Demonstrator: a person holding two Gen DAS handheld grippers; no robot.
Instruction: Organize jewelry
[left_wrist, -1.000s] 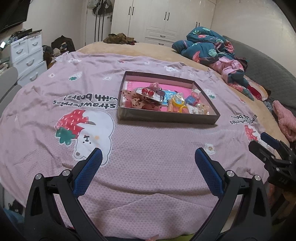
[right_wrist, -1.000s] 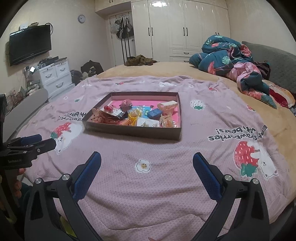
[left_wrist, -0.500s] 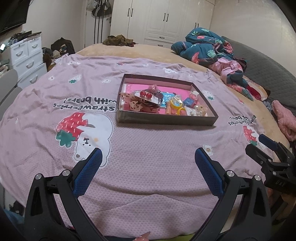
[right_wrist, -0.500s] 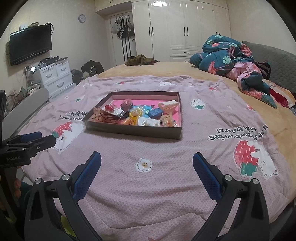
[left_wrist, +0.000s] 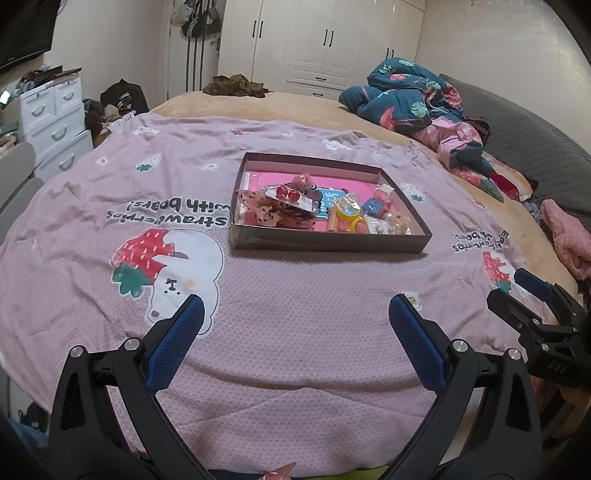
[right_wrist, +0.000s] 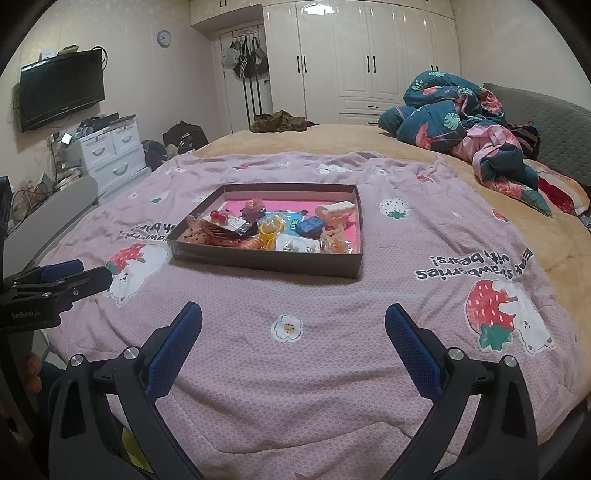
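A shallow brown box (left_wrist: 325, 242) (right_wrist: 266, 260) with a pink floor lies on the pink strawberry bedspread (left_wrist: 295, 295), in the middle of both views. Inside it are mixed hair and jewelry pieces: a card with red cherries (left_wrist: 286, 192) (right_wrist: 219, 218), a yellow ring-shaped piece (left_wrist: 349, 210) (right_wrist: 271, 227), a blue block (right_wrist: 310, 226) and a peach clip (right_wrist: 334, 210). My left gripper (left_wrist: 295, 332) hangs open and empty over the near bedspread. My right gripper (right_wrist: 293, 338) is likewise open and empty, well short of the box. Each gripper shows at the other view's edge.
A heap of dark floral bedding (right_wrist: 454, 118) lies at the far right of the bed. White drawers (right_wrist: 110, 151) and a wall TV (right_wrist: 61, 88) stand to the left, wardrobes (right_wrist: 369, 59) at the back. The bed's near edge runs just below both grippers.
Both views have drifted slightly; the box sits a little lower and nearer in the left wrist view. Both grippers stay open and empty.
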